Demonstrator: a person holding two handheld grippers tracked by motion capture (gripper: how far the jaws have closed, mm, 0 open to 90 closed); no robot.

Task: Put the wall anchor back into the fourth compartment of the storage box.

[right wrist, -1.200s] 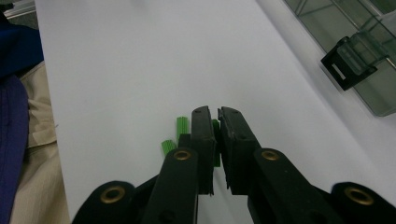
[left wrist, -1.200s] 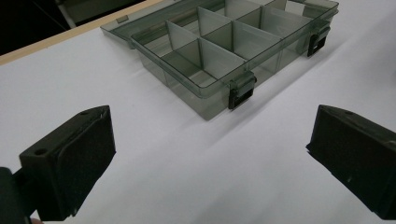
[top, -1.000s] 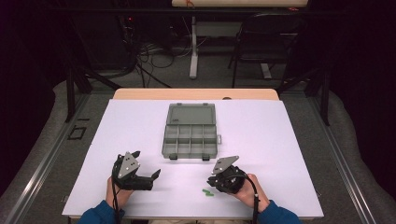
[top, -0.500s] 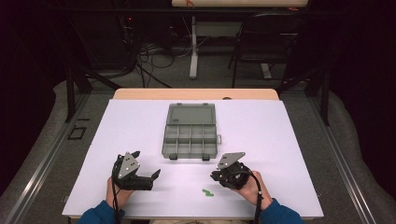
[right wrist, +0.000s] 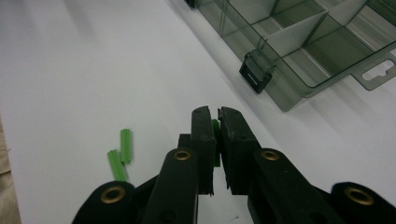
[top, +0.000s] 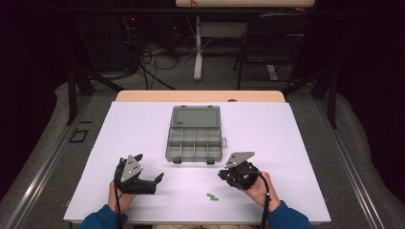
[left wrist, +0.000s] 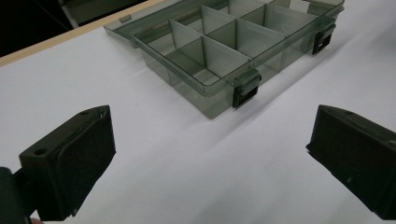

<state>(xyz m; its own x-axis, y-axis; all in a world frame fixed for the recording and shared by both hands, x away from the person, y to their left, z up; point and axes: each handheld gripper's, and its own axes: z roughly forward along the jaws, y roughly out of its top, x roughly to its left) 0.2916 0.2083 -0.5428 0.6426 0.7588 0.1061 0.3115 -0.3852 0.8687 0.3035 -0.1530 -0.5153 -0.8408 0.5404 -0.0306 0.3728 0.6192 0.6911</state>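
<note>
right gripper clenched on small green plastic piece, two loose green plastic pieces left of jaws; left gripper released, clear compartment box ahead between jaws

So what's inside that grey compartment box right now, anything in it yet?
The compartments of the open box that show look empty, through to the clear floor. Its far cells are partly cut off. One green piece sits pinched in the right gripper; two more lie on the table.
</note>
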